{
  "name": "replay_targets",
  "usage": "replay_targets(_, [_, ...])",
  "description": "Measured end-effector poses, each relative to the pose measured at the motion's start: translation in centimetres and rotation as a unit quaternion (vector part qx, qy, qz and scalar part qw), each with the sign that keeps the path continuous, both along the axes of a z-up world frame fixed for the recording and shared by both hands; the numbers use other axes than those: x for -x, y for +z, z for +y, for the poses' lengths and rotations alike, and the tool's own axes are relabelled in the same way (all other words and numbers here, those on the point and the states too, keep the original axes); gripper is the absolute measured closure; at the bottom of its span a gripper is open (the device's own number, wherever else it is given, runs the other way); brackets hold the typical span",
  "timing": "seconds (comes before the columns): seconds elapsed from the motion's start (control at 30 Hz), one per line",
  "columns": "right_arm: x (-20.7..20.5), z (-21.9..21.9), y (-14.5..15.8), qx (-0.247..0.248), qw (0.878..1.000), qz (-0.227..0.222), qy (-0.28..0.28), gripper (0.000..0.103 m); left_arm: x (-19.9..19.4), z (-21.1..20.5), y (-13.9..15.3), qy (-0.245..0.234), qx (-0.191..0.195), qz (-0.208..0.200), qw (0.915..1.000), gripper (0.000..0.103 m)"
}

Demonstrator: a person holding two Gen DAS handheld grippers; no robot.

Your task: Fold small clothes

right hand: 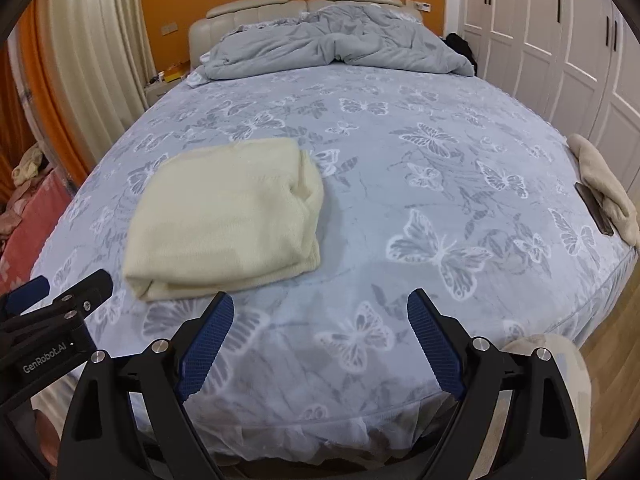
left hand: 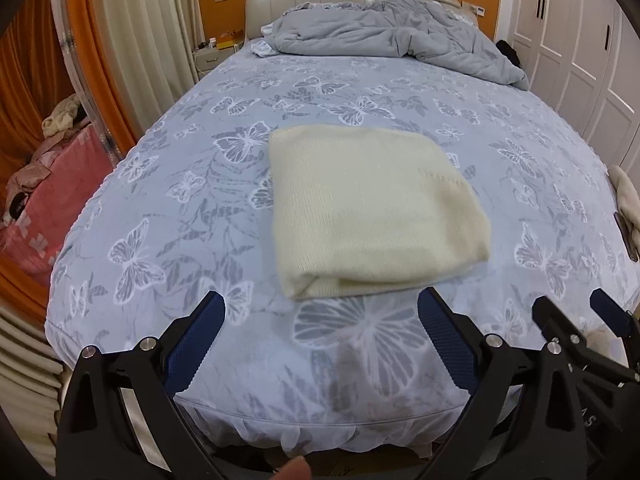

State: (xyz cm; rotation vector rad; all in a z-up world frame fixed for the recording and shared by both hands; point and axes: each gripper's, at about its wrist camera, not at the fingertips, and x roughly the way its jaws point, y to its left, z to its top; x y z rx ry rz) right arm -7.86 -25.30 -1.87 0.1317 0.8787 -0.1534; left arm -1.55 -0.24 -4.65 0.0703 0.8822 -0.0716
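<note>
A cream knit garment lies folded into a neat rectangle on the butterfly-print bed; it also shows in the right wrist view. My left gripper is open and empty, held just short of the garment's near edge. My right gripper is open and empty, to the right of the garment over bare sheet. The right gripper also shows at the lower right of the left wrist view, and the left gripper at the lower left of the right wrist view.
A rumpled grey duvet is heaped at the headboard. A beige cloth and a dark phone lie at the bed's right edge. White wardrobes stand right, curtains and a pink pile left.
</note>
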Motion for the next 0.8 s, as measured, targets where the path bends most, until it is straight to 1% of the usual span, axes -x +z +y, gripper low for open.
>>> replay_targets(0.13, [1.4,0.7,-1.5,0.006,1.000,-0.002,0.013,0.017,0.7,0.4,-1.9,0.015,0.000,0.016,0.9998,0.008])
replay_targets(0.2, [1.6,0.9,-2.2,0.004,1.000,0.009,0.017,0.017,1.0,0.8,-2.7,0.023,0.002,0.021,0.9995,0.008])
replay_targets(0.37, [1.6,1.6,-2.9,0.007,1.000,0.010,0.027,0.017,1.5,1.5,-4.3,0.044,-0.001,0.028,0.9986,0.008])
replay_targets(0.5, [1.4,2.0,-3.7,0.000,0.999,0.018,0.028,0.017,1.7,1.5,-5.0,0.041,-0.017,0.024,0.9987,0.008])
replay_targets(0.7, [1.1,2.2,-4.6,-0.007,0.999,0.030,0.019,0.017,2.0,1.1,-5.9,0.021,-0.033,0.020,0.9990,0.008])
replay_targets(0.8, [1.0,2.1,-4.9,-0.014,0.999,0.035,0.016,0.017,1.9,1.1,-6.2,0.017,-0.034,0.022,0.9990,0.008])
